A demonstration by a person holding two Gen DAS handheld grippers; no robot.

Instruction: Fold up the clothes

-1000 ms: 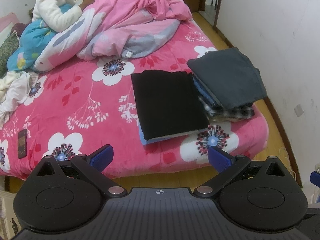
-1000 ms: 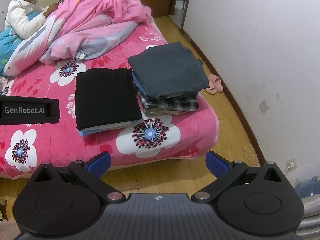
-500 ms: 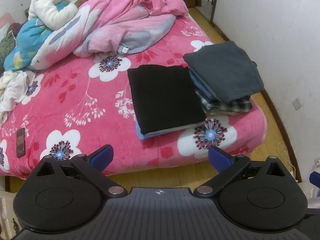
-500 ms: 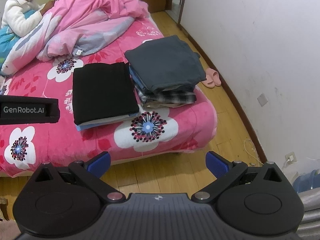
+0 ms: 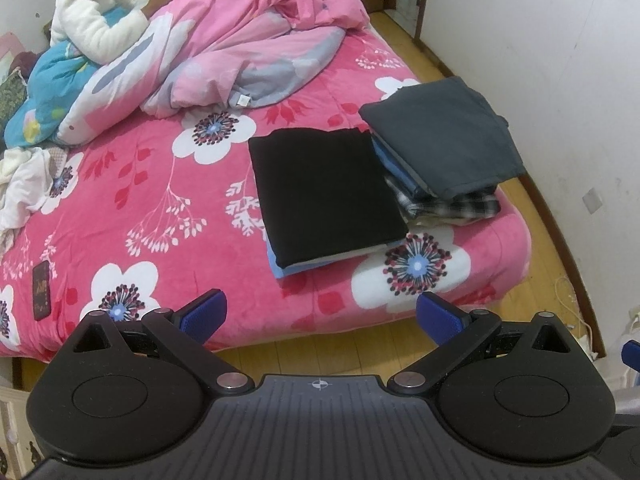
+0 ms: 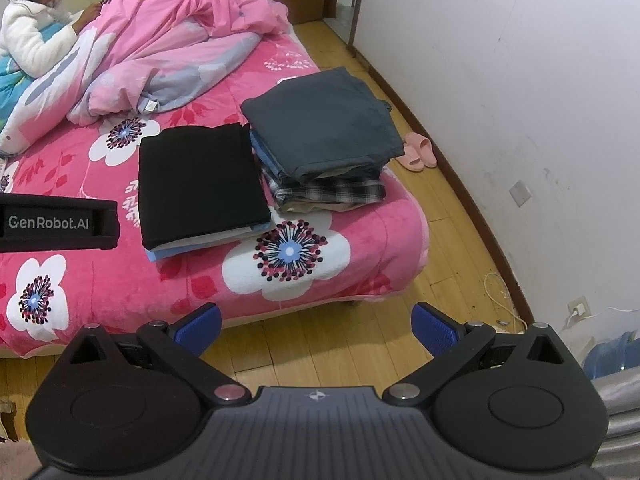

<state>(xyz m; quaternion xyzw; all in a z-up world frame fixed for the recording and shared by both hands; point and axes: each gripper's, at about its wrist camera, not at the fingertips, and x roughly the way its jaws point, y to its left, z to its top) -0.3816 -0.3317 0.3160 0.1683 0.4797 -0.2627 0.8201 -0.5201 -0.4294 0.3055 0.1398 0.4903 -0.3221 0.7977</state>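
Observation:
Two folded stacks lie near the foot of the pink flowered bed (image 5: 160, 208) (image 6: 328, 272). One is a black garment (image 5: 324, 192) (image 6: 200, 184) on top of a light blue piece. Beside it to the right is a taller pile topped by a dark grey garment (image 5: 440, 136) (image 6: 320, 124) over blue and plaid pieces. Loose white clothes (image 5: 24, 184) lie crumpled at the bed's left edge. My left gripper (image 5: 320, 316) hangs open, off the bed's foot, above the wooden floor. My right gripper (image 6: 316, 324) is likewise open and holds nothing.
A person in a white jacket (image 5: 92, 28) sits at the head of the bed under a bunched pink duvet (image 5: 248, 32). A dark phone (image 5: 41, 290) lies on the bed's left edge. Pink slippers (image 6: 418, 152) sit on the floor by the white wall (image 6: 520, 100).
Both cameras have drawn back and up from the bed, so the stacks look slightly smaller and more floor shows. The clothes have not moved and both grippers have stayed open.

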